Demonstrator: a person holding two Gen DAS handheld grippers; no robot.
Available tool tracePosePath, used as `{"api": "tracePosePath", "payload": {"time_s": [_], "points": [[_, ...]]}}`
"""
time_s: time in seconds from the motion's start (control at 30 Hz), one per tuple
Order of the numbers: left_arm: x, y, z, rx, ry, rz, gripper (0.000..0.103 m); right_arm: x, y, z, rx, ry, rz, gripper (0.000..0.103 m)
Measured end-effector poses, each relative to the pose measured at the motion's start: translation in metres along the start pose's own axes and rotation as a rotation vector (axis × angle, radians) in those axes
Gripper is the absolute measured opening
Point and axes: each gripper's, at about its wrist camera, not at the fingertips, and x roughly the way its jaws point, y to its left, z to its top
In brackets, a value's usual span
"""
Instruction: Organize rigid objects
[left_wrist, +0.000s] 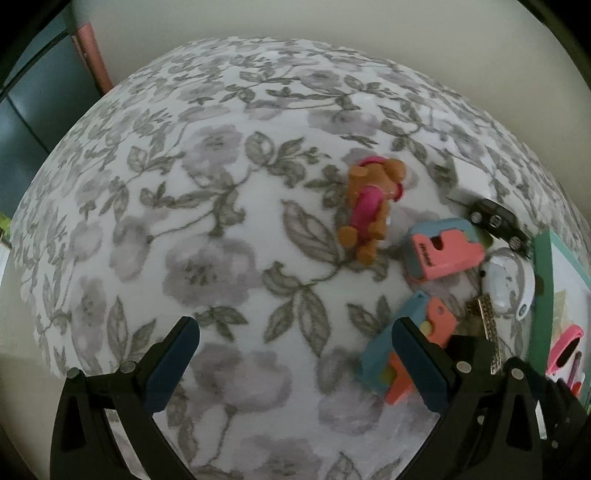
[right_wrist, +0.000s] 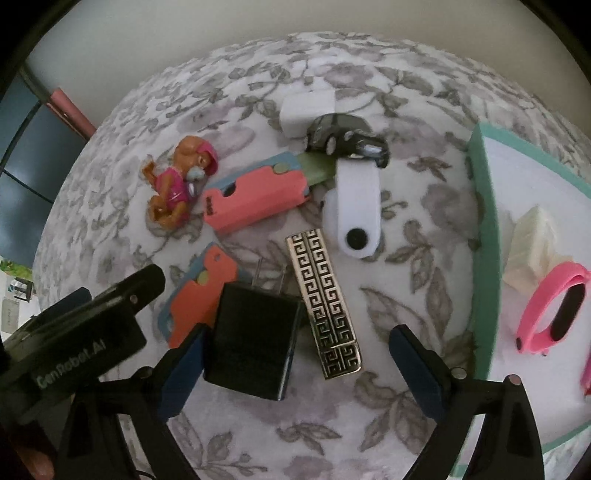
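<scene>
Holding both tongs spread wide and empty, you have the right tongs (right_wrist: 295, 354) over the black charger (right_wrist: 255, 339) and patterned clip (right_wrist: 323, 302) on the floral worktop (right_wrist: 369, 424), left tongs (left_wrist: 295, 354) beside.

So on the desk (right_wrist: 258, 443) the charger plug (right_wrist: 251, 343) sits nearest, with the patterned clip (right_wrist: 323, 302) just right of it. Behind those lies a flat case (right_wrist: 255, 195), the toy dog (right_wrist: 181, 184) to its left and the toy car (right_wrist: 347, 140) behind-right. The tray (right_wrist: 484, 236) is off to the right, with a wristband (right_wrist: 554, 306) in it.
</scene>
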Motion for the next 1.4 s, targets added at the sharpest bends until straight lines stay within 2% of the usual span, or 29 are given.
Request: {"api": "tracePosePath", "payload": {"time_s": [0.1,0.27,0.57,0.8,0.9,1.07,1.2,1.4], "points": [[-0.002,-0.008,-0.002,0.031,-0.004,-0.021,0.103,0.0,-0.006,0.0,-0.009,0.003,-0.043,0.097],[0.001,-0.021,-0.004,0.08,0.006,-0.047,0.103,-0.002,-0.014,0.0,-0.006,0.008,-0.029,0.096],[0.006,-0.037,-0.008,0.139,0.028,-0.061,0.102,-0.012,-0.016,-0.006,-0.054,0.01,-0.018,0.078],[0.004,-0.043,-0.012,0.151,0.036,-0.106,0.088,-0.019,-0.008,-0.009,-0.09,-0.002,-0.023,0.071],[0.004,-0.047,-0.014,0.163,0.043,-0.121,0.076,-0.021,-0.004,-0.01,-0.108,0.001,-0.024,0.069],[0.003,-0.047,-0.019,0.151,0.049,-0.143,0.065,-0.022,0.001,-0.013,-0.134,-0.001,-0.02,0.067],[0.009,-0.039,-0.019,0.142,0.044,-0.081,0.039,-0.022,-0.002,-0.015,-0.13,0.003,-0.007,0.067],[0.009,-0.031,-0.021,0.115,0.04,-0.08,0.038,-0.022,-0.006,-0.016,-0.132,0.016,-0.009,0.067]]}}
